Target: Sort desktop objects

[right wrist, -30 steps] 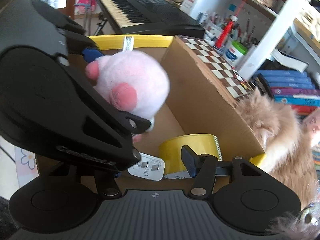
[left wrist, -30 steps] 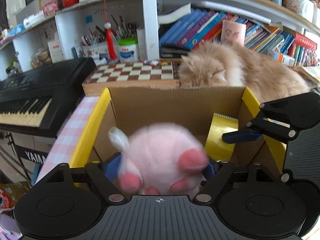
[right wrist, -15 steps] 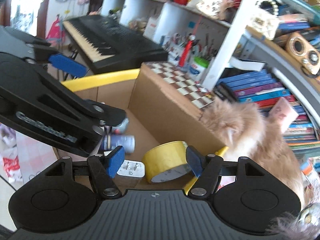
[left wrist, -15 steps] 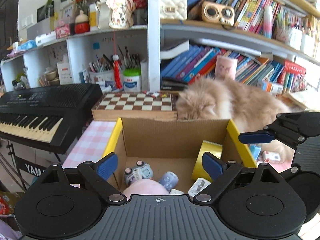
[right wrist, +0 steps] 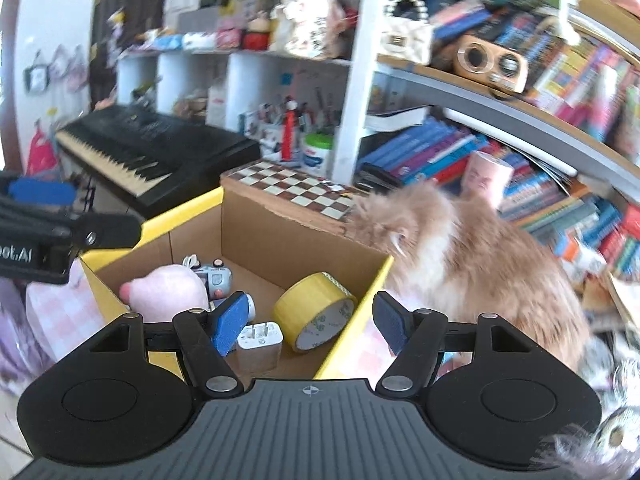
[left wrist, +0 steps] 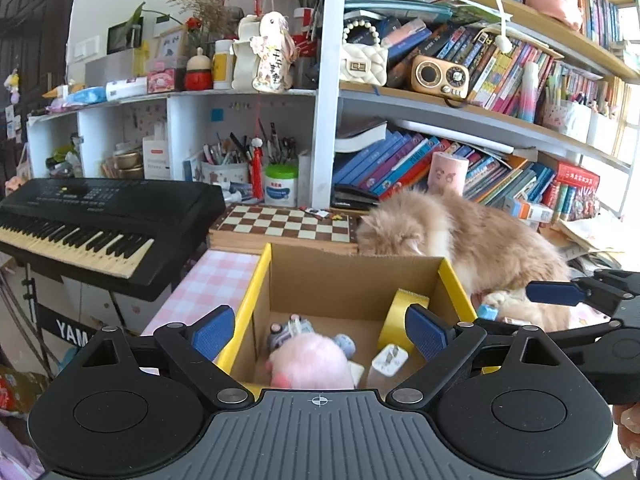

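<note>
**Both grippers wide over a filling box**

Far left stood one black keyboard point(left wrist: 100, 216) on its stand, keys facing the camera, and beside it the desk point(left wrist: 208, 284) showed a bare strip of pink checked cloth running up to the cardboard box point(left wrist: 352, 276). Behind that lay one chessboard point(left wrist: 288, 224), touching the box's back wall, and white shelves point(left wrist: 328, 92) packed with pens, jars and books closed off the room.

The left gripper point(left wrist: 320, 330) hovered above the near edge of the box, jaws spread wide with nothing between them. Straight below, the pink plush toy point(left wrist: 310, 364) lay on the box floor at the near left, with one small toy car point(left wrist: 288, 330) just behind it. To the right sat one white charger plug point(left wrist: 388, 362), and one roll of yellow tape point(left wrist: 402, 314) leaned against the right wall. The yellow-taped rim was open all round, and the middle of the floor was bare cardboard.

Further right, the right gripper point(right wrist: 306, 320) hung over the box's right rim, also spread wide and holding nothing. One fluffy ginger cat point(left wrist: 468, 248) crouched on the desk hard against the box's back right corner, nose at the rim, crowding that side.
</note>
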{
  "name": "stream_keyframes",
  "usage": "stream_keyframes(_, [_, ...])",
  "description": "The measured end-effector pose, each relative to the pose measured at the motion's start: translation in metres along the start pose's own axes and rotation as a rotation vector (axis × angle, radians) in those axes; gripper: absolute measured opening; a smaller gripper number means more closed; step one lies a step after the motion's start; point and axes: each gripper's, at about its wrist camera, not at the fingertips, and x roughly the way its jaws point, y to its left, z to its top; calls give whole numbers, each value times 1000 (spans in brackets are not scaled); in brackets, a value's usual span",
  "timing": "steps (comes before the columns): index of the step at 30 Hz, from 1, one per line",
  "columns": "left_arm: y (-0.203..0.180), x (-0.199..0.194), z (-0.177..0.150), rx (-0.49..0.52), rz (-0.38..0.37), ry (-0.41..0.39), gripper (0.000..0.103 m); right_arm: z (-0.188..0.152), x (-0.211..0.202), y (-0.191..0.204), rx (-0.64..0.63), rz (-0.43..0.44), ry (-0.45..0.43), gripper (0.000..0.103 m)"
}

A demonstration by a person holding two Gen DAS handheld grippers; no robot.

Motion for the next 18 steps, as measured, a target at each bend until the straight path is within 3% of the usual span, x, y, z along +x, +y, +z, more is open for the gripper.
stream_keyframes(18, [10,-76,-66,-20,-13,63,94,-73,-87,43,197,-153,70,66])
